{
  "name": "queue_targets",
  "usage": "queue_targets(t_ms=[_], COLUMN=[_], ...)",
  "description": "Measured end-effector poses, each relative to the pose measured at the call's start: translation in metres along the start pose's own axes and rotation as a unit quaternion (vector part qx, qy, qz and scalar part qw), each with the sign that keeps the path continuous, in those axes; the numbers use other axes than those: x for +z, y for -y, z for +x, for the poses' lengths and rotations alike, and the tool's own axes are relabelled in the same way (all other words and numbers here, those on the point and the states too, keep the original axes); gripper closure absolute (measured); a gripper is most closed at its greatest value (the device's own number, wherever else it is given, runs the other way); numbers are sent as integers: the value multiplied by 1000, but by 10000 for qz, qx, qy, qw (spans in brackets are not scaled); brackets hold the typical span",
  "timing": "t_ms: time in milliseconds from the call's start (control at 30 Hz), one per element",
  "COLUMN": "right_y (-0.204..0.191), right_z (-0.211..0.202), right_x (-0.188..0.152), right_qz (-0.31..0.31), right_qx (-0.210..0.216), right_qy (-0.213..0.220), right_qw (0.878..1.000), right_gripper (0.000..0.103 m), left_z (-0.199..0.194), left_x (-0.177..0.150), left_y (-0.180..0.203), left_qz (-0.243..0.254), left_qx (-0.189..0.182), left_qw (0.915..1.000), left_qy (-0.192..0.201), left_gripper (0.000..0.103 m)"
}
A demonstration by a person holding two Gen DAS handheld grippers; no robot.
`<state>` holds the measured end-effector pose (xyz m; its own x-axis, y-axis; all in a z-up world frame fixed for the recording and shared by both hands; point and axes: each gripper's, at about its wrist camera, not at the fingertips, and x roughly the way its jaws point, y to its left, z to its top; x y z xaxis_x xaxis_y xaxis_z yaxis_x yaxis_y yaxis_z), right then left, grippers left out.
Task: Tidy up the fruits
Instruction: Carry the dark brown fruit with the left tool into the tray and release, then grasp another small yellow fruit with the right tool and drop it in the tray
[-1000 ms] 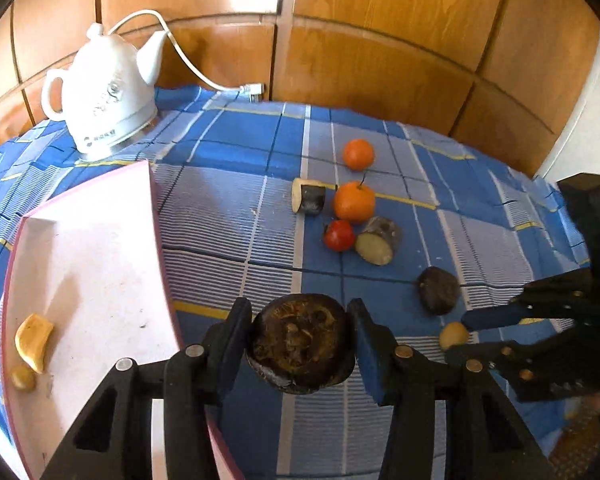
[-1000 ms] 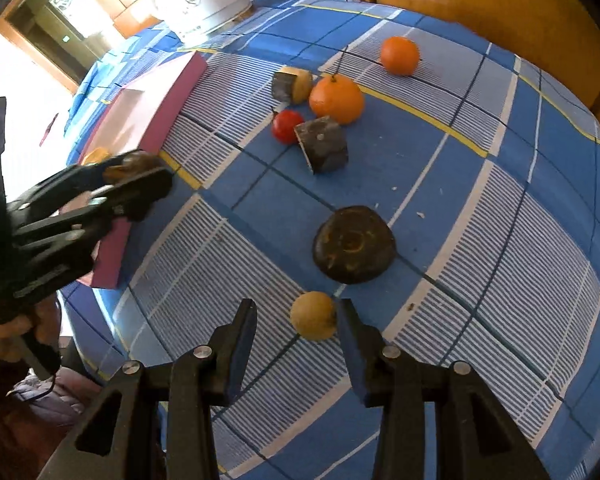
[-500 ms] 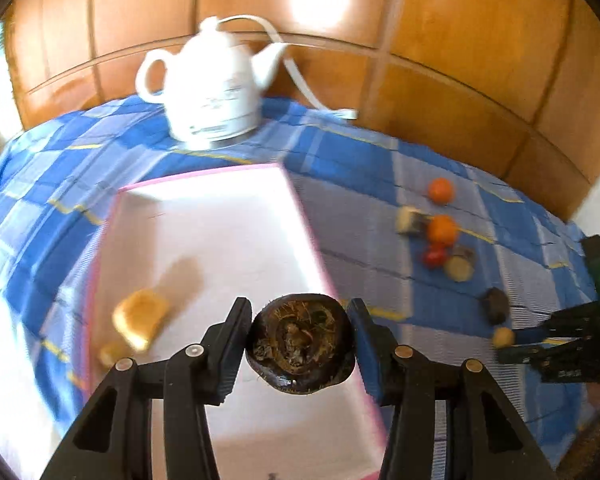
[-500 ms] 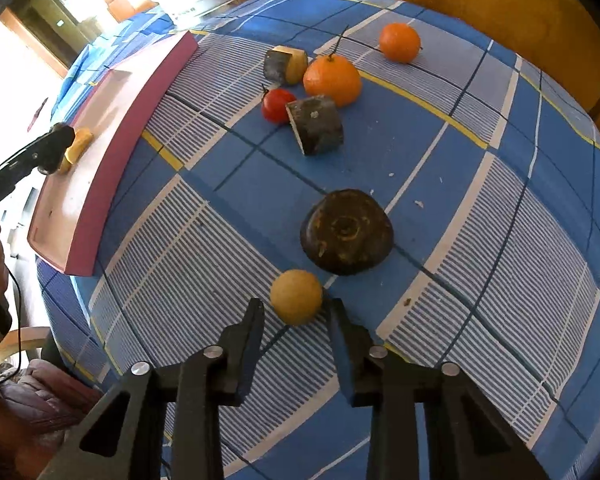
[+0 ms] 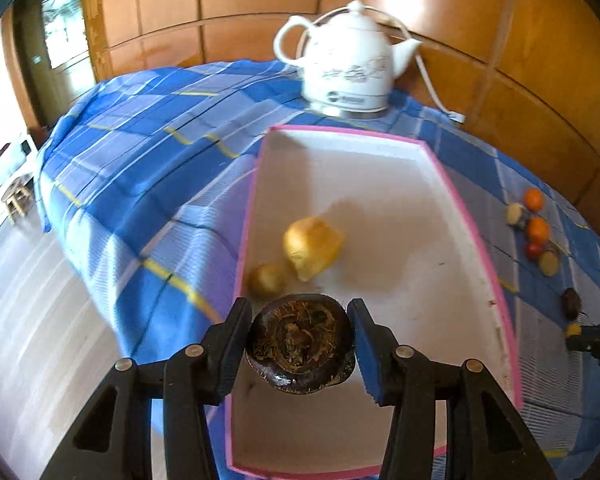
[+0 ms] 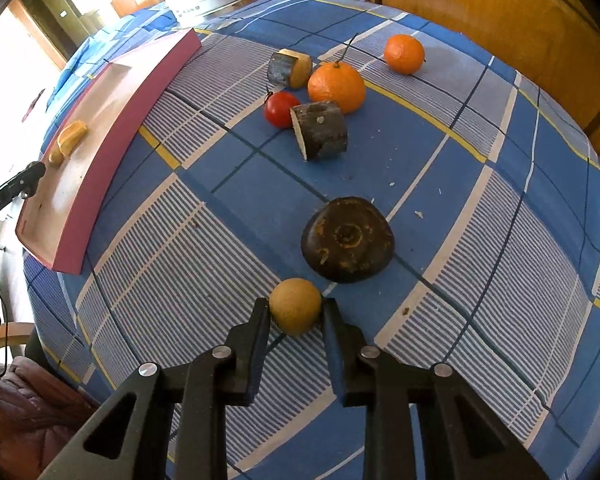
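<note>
My left gripper [image 5: 300, 340] is shut on a dark brown round fruit [image 5: 300, 346] and holds it over the near end of the pink-rimmed white tray [image 5: 472, 236]. A yellow fruit wedge [image 5: 314, 246] and a small tan fruit [image 5: 266, 280] lie in the tray. My right gripper [image 6: 296, 314] has its jaws against both sides of a small tan round fruit [image 6: 295, 306] on the blue checked cloth. A second dark brown fruit [image 6: 348, 240] lies just beyond it.
Further on the cloth lie a dark cut piece [image 6: 320, 130], a red tomato [image 6: 280, 109], two oranges [image 6: 336, 86] [image 6: 404, 54] and another cut piece [image 6: 290, 68]. A white kettle [image 5: 348, 64] with a cord stands behind the tray. Wooden panels back the table.
My left gripper has swung left with the dark fruit, from over the cloth to over the tray. My right gripper has moved forward and narrowed around the tan fruit.
</note>
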<state>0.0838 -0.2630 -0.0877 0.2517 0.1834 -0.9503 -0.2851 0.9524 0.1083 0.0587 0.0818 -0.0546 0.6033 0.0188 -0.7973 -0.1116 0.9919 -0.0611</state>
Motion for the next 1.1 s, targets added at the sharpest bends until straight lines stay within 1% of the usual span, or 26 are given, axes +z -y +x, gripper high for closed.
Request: queue_targets(t_ms=[67, 100, 133, 167, 267, 400, 533, 600, 867, 1100], right_y=[-1, -1, -2, 0, -1, -1, -8, -12, -15, -11], right_z=[-2, -2, -2, -2, 0, -2, -3, -2, -2, -1], right_x=[-2, -2, -3, -3, -3, -4, -6, -7, -9, -9], right_qz=[15, 10, -2, -12, 20, 6, -150, -208, -196, -180], right_qx=[10, 7, -4, -12, -12, -59, -211, -262, -281, -229], right_qy=[7, 6, -1, -10, 5, 20, 57, 67, 79, 88], right_qw=[10000, 10000, 10000, 10000, 10000, 10000, 9996, 9994, 9994, 9995], right_gripper=[77, 77, 77, 77, 77, 77, 77, 77, 77, 76], left_z=[-2, -5, -9, -14, -29, -42, -45, -46, -52, -53], left_x=[-2, -2, -3, -3, 0, 8, 13, 12, 5, 0], left_y=[-2, -2, 0, 1, -1, -12, -20, -16, 17, 33], left_qz=[-57, -34, 11, 44, 3, -156, -313, -250, 158, 380], left_qx=[-17, 50, 133, 166, 206, 328, 433, 420, 162, 68], left_qw=[10000, 9999, 9997, 9994, 9978, 9955, 9945, 9947, 9951, 9949], left_qy=[46, 105, 198, 308, 632, 880, 898, 906, 958, 933], left_gripper=[52, 50, 46, 45, 45, 43, 42, 42, 35, 35])
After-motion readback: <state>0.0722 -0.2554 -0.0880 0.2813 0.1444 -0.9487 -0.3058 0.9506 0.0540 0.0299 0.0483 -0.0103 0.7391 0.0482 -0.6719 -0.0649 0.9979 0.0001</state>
